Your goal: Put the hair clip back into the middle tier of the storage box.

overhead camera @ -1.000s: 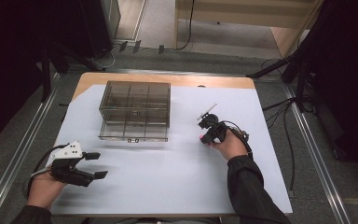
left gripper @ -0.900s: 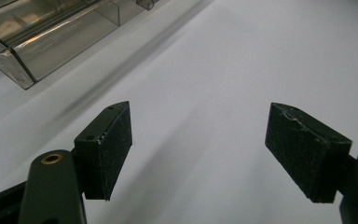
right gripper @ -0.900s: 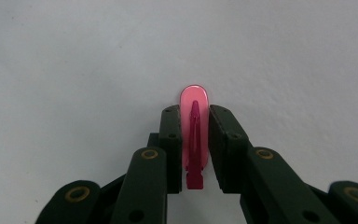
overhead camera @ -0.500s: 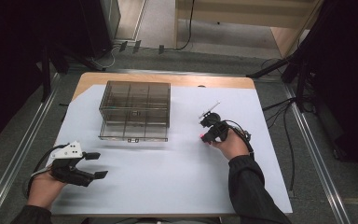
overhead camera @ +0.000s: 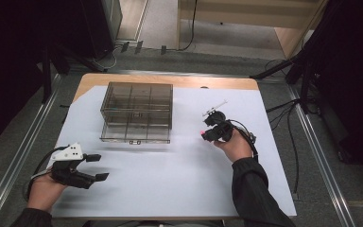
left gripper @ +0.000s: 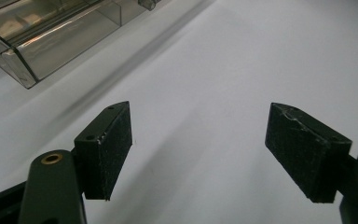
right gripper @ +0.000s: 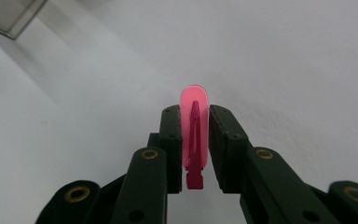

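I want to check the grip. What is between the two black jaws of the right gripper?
A small pink plastic clip is pinched in the right gripper. Its rounded tip sticks out above; its sides are covered.

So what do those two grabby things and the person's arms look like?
Both are black. The left gripper has a white plate on top, flat rectangular pads and a brass-coloured ring at a joint. The right gripper has the same brass-ringed joints and a thin black cable looping behind the hand. The person wears dark long sleeves.
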